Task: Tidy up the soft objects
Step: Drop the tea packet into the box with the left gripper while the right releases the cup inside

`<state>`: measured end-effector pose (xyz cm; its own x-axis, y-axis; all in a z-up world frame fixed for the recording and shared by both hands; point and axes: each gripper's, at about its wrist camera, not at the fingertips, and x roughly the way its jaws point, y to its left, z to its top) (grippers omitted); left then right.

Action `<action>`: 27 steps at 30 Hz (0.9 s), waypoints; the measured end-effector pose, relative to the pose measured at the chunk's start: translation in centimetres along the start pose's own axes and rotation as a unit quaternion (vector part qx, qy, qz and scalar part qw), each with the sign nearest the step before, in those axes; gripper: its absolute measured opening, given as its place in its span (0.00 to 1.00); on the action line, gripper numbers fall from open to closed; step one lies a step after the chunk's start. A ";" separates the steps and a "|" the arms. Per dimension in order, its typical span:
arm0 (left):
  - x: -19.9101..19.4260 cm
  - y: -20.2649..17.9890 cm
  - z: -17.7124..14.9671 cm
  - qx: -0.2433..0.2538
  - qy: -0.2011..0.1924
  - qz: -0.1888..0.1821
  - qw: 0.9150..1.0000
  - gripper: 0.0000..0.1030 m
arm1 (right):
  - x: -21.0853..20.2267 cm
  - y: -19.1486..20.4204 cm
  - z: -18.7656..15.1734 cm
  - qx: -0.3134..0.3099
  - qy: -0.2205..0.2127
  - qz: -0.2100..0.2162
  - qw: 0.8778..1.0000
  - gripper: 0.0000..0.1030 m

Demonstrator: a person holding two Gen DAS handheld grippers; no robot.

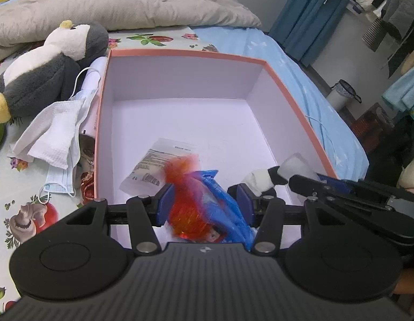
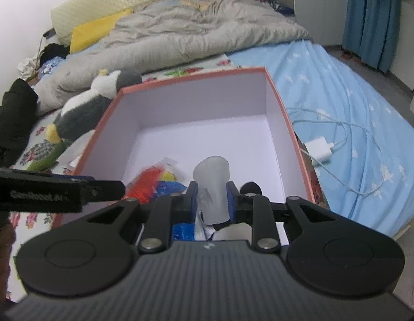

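Right wrist: charger (image 2: 320,150) beside box (image 2: 284,112).

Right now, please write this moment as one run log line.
left hand-held gripper: shut on orange-blue toy | right hand-held gripper: shut on panda toy | both over pink box

Salmon-rimmed white box (image 1: 180,53), orange-and-blue toy (image 1: 204,203), grey-white penguin (image 1: 46,72)
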<state>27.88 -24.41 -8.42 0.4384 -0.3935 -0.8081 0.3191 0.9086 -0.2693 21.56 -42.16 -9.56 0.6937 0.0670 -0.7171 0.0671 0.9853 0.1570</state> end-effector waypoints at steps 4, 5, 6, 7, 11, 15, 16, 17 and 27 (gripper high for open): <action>0.4 0.1 0.0 -0.001 0.000 0.002 1.000 0.68 | 0.8 -0.8 -0.1 0.013 0.010 0.003 1.000 0.39; 0.4 0.0 -0.1 0.001 0.000 0.003 1.000 0.68 | 0.8 -0.9 0.0 0.015 0.010 0.002 1.000 0.41; 0.3 -0.1 -0.1 0.002 0.000 0.002 1.000 0.68 | 0.7 -0.9 0.0 0.016 0.007 0.001 1.000 0.42; 0.3 -0.1 -0.1 0.003 -0.001 0.002 1.000 0.68 | 0.6 -0.9 0.0 0.014 0.004 -0.001 1.000 0.42; -0.5 -0.5 -0.3 0.009 -0.009 0.002 1.000 0.68 | 0.0 -0.9 -0.1 0.017 0.000 -0.002 1.000 0.42; -1.9 -0.9 -0.7 0.017 -0.021 0.000 1.000 0.68 | -0.9 -0.5 -0.2 0.015 -0.009 -0.004 1.000 0.42; -2.2 -1.0 -0.8 0.017 -0.024 -0.001 1.000 0.68 | -1.3 -0.4 -0.4 0.016 -0.013 -0.004 1.000 0.42; -2.5 -1.1 -1.0 0.018 -0.027 -0.003 0.999 0.68 | -1.6 -0.2 -0.5 0.017 -0.017 -0.006 1.000 0.42; -7.5 -2.3 -3.7 0.022 -0.060 -0.016 0.998 0.68 | -6.2 1.1 -2.2 0.014 -0.044 -0.001 0.999 0.42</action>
<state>20.76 -23.01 -3.67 0.5244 -0.4390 -0.7296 0.3697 0.8893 -0.2694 15.79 -41.17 -6.44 0.7541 0.0490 -0.6549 0.0880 0.9807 0.1746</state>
